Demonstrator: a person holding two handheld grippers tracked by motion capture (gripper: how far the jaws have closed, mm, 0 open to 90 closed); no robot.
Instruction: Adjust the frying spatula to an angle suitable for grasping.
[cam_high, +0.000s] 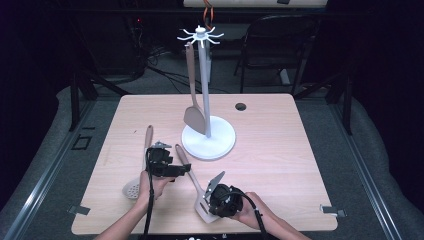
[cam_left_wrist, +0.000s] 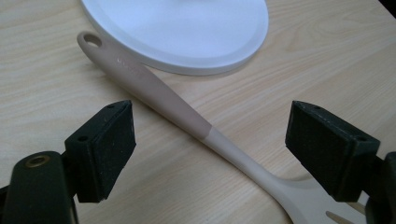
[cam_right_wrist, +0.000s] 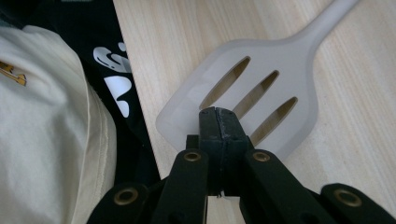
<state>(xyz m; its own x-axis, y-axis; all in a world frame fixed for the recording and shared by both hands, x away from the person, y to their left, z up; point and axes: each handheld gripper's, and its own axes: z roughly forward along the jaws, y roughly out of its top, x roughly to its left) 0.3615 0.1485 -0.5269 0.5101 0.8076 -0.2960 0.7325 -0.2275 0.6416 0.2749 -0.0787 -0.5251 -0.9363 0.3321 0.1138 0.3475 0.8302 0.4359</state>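
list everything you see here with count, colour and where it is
slotted spatula: 1, beige handle with pale head, flat on the table between the two grippers, handle end near the stand base
perforated spoon: 1, beige handle, pale round head, flat on the table left of the left gripper
solid turner: 1, beige, hanging from the stand's top hooks
utensil stand: 1, white, round base and pole with hook crown, table centre
table: 1, light wood, with a dark round hole near the far edge
folding chair: 1, black, behind the table
left gripper: 1, black, jaws open astride the spatula handle
right gripper: 1, black, jaws shut over the spatula head's near edge; whether they pinch it I cannot tell
hands: 2, bottom edge
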